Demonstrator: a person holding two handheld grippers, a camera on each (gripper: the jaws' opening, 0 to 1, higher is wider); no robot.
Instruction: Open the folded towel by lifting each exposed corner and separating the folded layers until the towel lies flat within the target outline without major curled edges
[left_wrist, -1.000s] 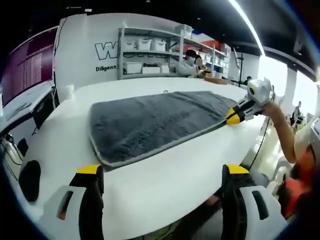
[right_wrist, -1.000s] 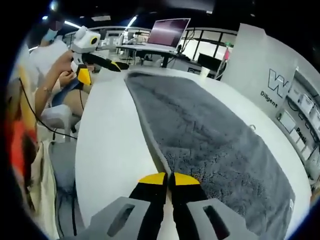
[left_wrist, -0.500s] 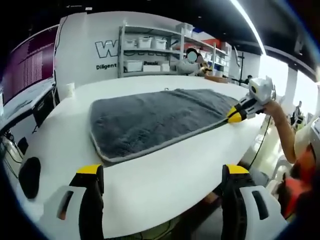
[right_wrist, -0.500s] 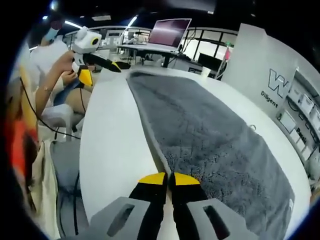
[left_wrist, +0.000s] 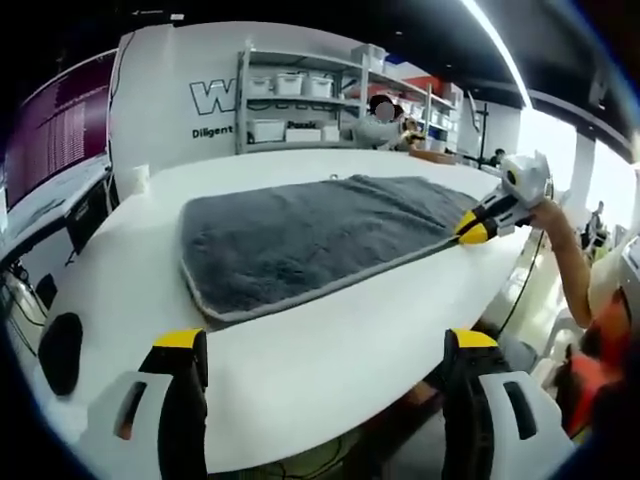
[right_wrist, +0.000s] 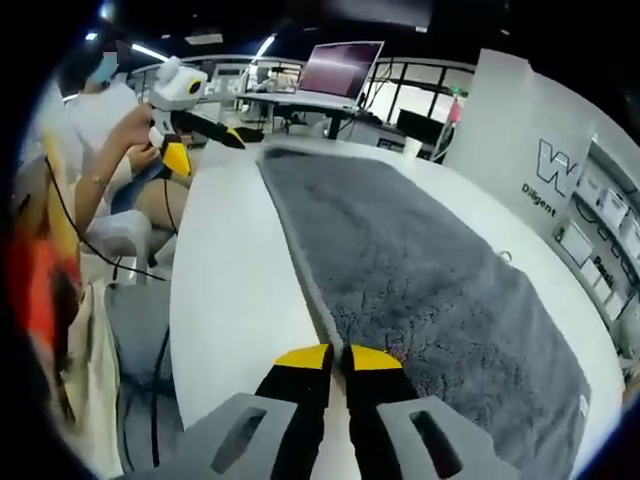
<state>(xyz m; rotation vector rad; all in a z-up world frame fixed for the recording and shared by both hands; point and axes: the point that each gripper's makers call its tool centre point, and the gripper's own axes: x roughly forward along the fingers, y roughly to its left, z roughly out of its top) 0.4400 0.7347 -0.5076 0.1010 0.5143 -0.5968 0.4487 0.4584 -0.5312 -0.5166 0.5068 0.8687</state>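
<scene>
In the left gripper view, a dark monitor (left_wrist: 55, 130) is glowing at the far left above a black object (left_wrist: 58, 352) sitting near the edge of the white table (left_wrist: 330, 330), and a white cup (left_wrist: 139, 181) is standing behind it. The left gripper (left_wrist: 325, 375) is hovering off the table's near edge, its yellow-tipped jaws spread wide with nothing between them. The gray towel (left_wrist: 310, 235) is lying spread along the middle of the table, its pale border facing the camera. Shelving with white bins (left_wrist: 300, 100) is standing behind it, with a seated person partly hidden beside it. At the right, the right gripper (left_wrist: 470, 230) is pinching the towel's far edge. In the right gripper view, the right gripper's (right_wrist: 335, 360) jaws are pressing together on the towel (right_wrist: 420, 290) border, though the pinched fabric itself is hard to make out; a laptop (right_wrist: 335, 70) is sitting beyond.
</scene>
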